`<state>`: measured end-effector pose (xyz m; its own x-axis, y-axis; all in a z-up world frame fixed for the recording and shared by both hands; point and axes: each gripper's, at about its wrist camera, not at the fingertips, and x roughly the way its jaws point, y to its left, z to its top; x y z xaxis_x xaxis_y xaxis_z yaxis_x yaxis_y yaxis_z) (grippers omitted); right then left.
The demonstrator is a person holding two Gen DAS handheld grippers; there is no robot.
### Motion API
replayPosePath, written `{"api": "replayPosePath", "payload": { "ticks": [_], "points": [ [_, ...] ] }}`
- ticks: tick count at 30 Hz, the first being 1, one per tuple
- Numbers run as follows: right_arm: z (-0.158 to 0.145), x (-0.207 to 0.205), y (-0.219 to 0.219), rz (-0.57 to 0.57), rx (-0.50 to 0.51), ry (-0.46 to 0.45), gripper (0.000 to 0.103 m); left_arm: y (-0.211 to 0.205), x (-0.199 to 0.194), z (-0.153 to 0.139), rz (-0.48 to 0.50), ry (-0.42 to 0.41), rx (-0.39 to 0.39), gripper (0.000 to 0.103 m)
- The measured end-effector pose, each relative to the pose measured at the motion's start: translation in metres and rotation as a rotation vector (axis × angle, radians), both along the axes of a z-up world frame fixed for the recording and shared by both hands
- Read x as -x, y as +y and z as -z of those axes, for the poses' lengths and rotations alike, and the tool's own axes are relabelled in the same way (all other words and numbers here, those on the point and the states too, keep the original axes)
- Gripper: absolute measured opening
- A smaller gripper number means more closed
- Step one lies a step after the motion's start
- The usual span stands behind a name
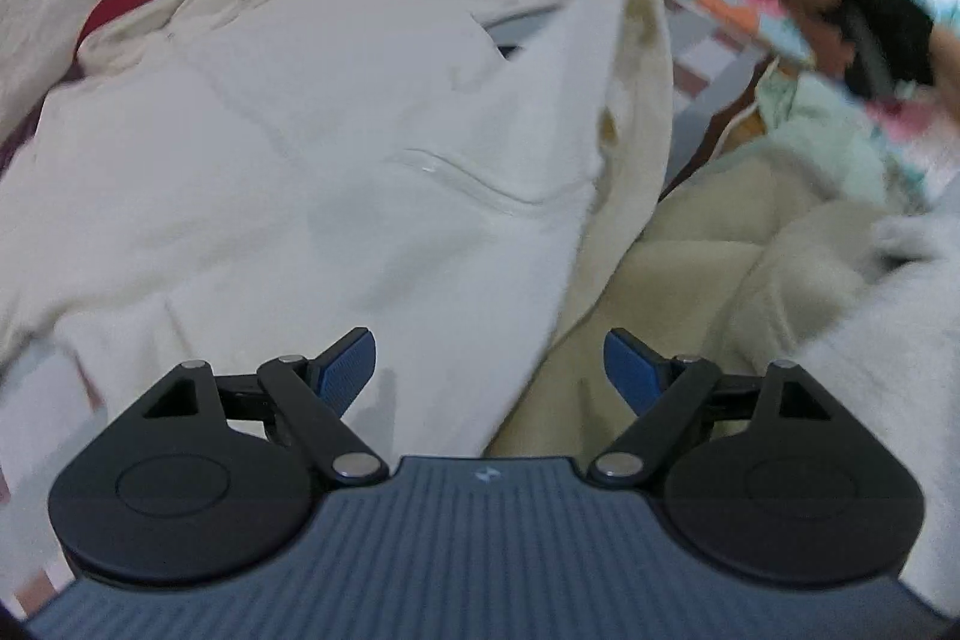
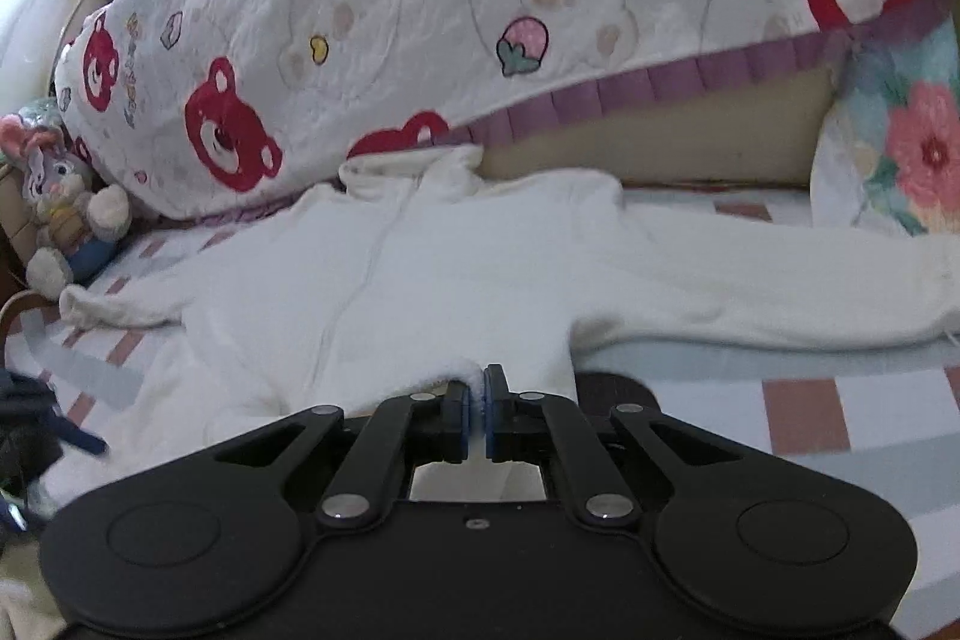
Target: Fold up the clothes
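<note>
White garment (image 2: 456,268) spread flat on the checked bed sheet (image 2: 804,412), sleeves out to both sides, collar toward the bear-print quilt (image 2: 420,10). Right hand-held gripper (image 2: 477,409), pitched downward, clenched on a pinch of the garment's near hem. Left hand-held gripper (image 1: 489,370), angled steeply down above the white garment (image 1: 300,148), jaws released, blue pads (image 1: 348,370) holding nothing. Cream fabric (image 1: 660,292) beside it is blurred; a plush toy (image 2: 66,220) sits at the edge.
</note>
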<state>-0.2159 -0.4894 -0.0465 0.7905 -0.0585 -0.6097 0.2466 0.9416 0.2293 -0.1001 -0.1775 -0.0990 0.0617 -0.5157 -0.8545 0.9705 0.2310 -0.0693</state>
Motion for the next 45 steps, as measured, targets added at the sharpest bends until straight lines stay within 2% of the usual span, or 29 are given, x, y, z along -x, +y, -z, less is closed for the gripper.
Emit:
{"api": "replayPosePath", "payload": {
  "ticks": [2, 3, 4, 5, 6, 9, 11, 12, 16, 18, 20, 22, 24, 26, 28, 30, 32, 34, 36, 39, 42, 45],
  "points": [
    [0.001, -0.004, -0.002, -0.001, -0.003, 0.002, 0.005, -0.011, 0.004, 0.014, -0.018, -0.089, -0.037, 0.079],
    [0.002, -0.004, -0.002, -0.003, -0.006, 0.002, 0.005, -0.014, 0.004, 0.020, -0.030, -0.144, -0.048, 0.058],
    [0.004, -0.004, -0.003, -0.004, -0.013, 0.000, 0.005, -0.015, 0.002, 0.025, -0.040, -0.195, -0.056, 0.026],
    [0.006, -0.003, -0.003, -0.007, -0.021, -0.001, 0.005, -0.014, -0.004, 0.029, -0.062, -0.224, -0.059, 0.012],
    [0.009, -0.002, -0.003, -0.013, -0.033, 0.000, 0.005, -0.010, -0.012, 0.032, -0.102, -0.237, -0.053, 0.007],
    [0.019, 0.000, -0.002, -0.034, -0.065, 0.002, 0.006, 0.006, -0.036, 0.027, -0.204, -0.265, 0.000, 0.007],
    [0.027, -0.001, 0.008, -0.053, -0.048, 0.021, 0.008, 0.016, -0.048, 0.020, -0.267, -0.283, 0.041, 0.007],
    [0.030, -0.002, 0.013, -0.058, -0.035, 0.035, 0.014, 0.020, -0.053, 0.017, -0.295, -0.292, 0.065, 0.007],
    [0.039, -0.005, 0.030, -0.068, 0.011, 0.089, 0.024, 0.036, -0.063, 0.006, -0.375, -0.297, 0.140, 0.007],
    [0.045, -0.005, 0.037, -0.059, 0.036, 0.131, 0.042, 0.042, -0.066, 0.003, -0.393, -0.289, 0.161, 0.007],
    [0.052, -0.005, 0.043, -0.059, 0.054, 0.182, 0.047, 0.047, -0.070, 0.000, -0.403, -0.280, 0.183, 0.007],
    [0.057, -0.005, 0.047, -0.069, 0.069, 0.210, 0.046, 0.050, -0.073, -0.001, -0.406, -0.263, 0.193, 0.009],
    [0.054, -0.004, 0.048, -0.070, 0.077, 0.199, 0.006, 0.055, -0.076, -0.002, -0.412, -0.235, 0.198, 0.013],
    [0.036, -0.001, 0.047, -0.022, 0.123, 0.146, 0.005, 0.062, -0.079, -0.002, -0.418, -0.201, 0.200, 0.019],
    [0.011, 0.001, 0.044, 0.037, 0.189, 0.069, 0.005, 0.069, -0.077, -0.002, -0.402, -0.165, 0.194, 0.032],
    [-0.018, 0.002, 0.036, 0.079, 0.224, -0.002, 0.005, 0.074, -0.069, 0.000, -0.369, -0.161, 0.167, 0.037],
    [-0.036, -0.004, 0.031, 0.086, 0.279, -0.013, 0.005, 0.076, -0.058, 0.003, -0.340, -0.179, 0.112, 0.037],
    [-0.043, -0.008, 0.025, 0.105, 0.308, -0.005, 0.005, 0.080, -0.050, 0.010, -0.305, -0.180, 0.042, 0.043],
    [-0.045, -0.006, 0.017, 0.132, 0.290, -0.006, 0.005, 0.085, -0.045, 0.017, -0.285, -0.173, -0.014, 0.046],
    [-0.038, 0.007, 0.010, 0.162, 0.263, -0.009, 0.005, 0.088, -0.044, 0.021, -0.308, -0.242, -0.085, 0.049],
    [-0.031, 0.020, 0.004, 0.191, 0.237, -0.011, 0.005, 0.095, -0.055, 0.011, -0.397, -0.292, -0.066, 0.051],
    [-0.020, 0.028, 0.001, 0.200, 0.216, 0.015, 0.005, 0.109, -0.065, -0.001, -0.511, -0.376, -0.041, 0.051]
  ]
}}
